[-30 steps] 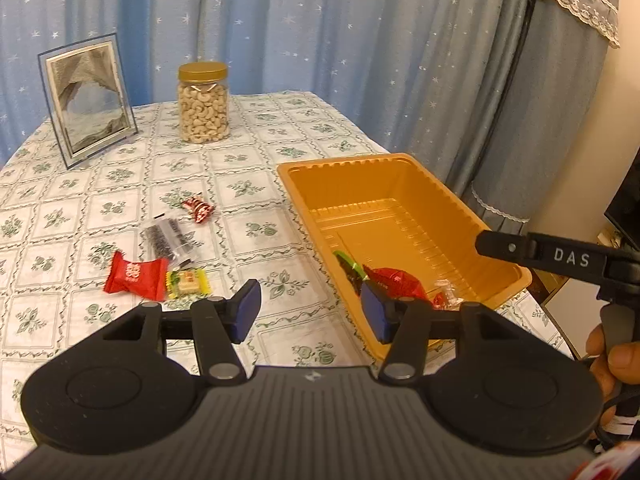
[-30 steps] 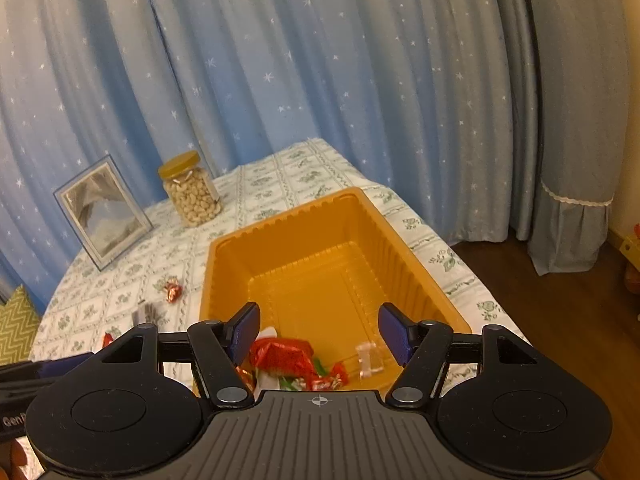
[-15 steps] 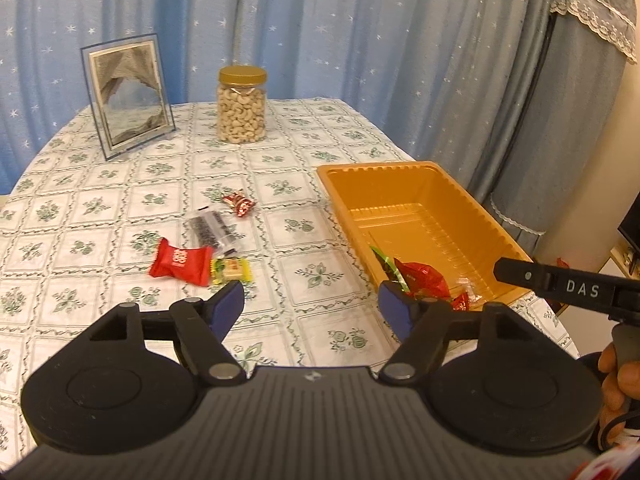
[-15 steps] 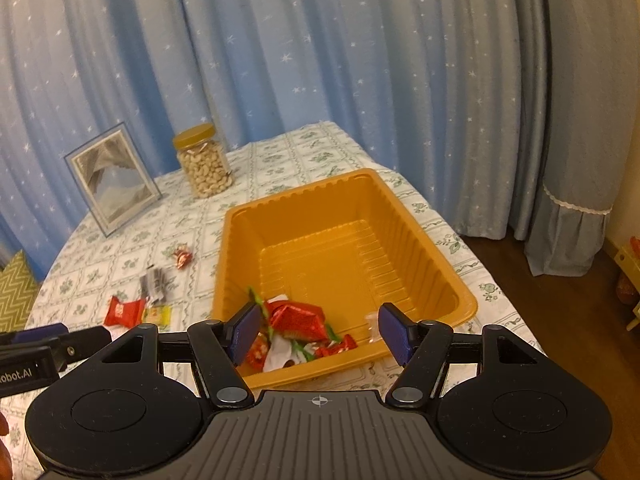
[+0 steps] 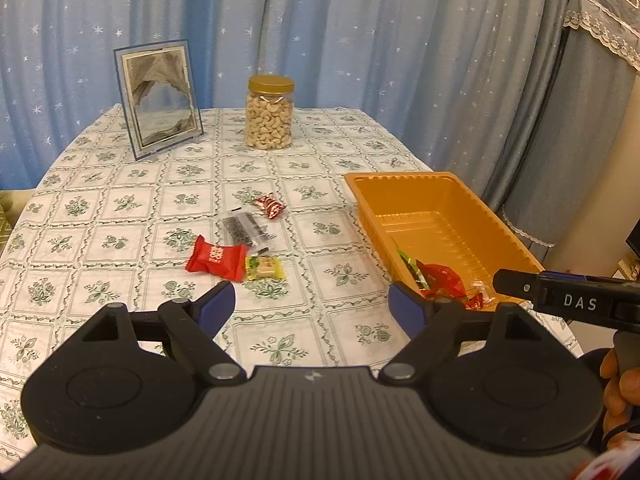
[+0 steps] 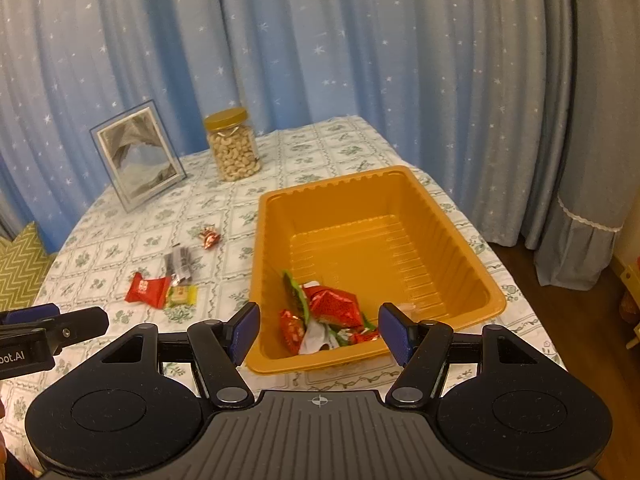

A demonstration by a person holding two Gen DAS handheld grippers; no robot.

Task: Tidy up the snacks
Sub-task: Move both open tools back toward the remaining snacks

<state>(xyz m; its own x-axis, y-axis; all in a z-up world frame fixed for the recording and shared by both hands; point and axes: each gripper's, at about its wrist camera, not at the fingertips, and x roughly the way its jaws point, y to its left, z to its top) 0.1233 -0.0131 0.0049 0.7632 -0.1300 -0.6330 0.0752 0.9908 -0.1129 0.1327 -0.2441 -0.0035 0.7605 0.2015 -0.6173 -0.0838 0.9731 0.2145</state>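
Hovering spread and empty: left gripper (image 5: 310, 304), right gripper (image 6: 320, 330). Nearest left of orange tray (image 5: 468, 190): yellow candy (image 5: 265, 267), red packet (image 5: 216, 258), then dark sachet (image 5: 244, 229), small red candy (image 5: 270, 205). Several wrapped sweets (image 6: 330, 306) inside tray. Risk: overlapping wrappers, likely pinching two or slipping.

On the surface (image 5: 120, 208), the tray (image 5: 472, 200) sits to the right, with a heap of wrapped snacks (image 6: 324, 316) in its near end. Left of the tray lie four loose packets: a small candy (image 5: 271, 206) farthest back, a flat sachet (image 5: 244, 230) before it, then a large packet (image 5: 216, 258) touching, it seems, a little bar (image 5: 266, 267) on its right. Behind them stand the nut jar (image 5: 269, 112) and, to its left, the picture frame (image 5: 158, 98).
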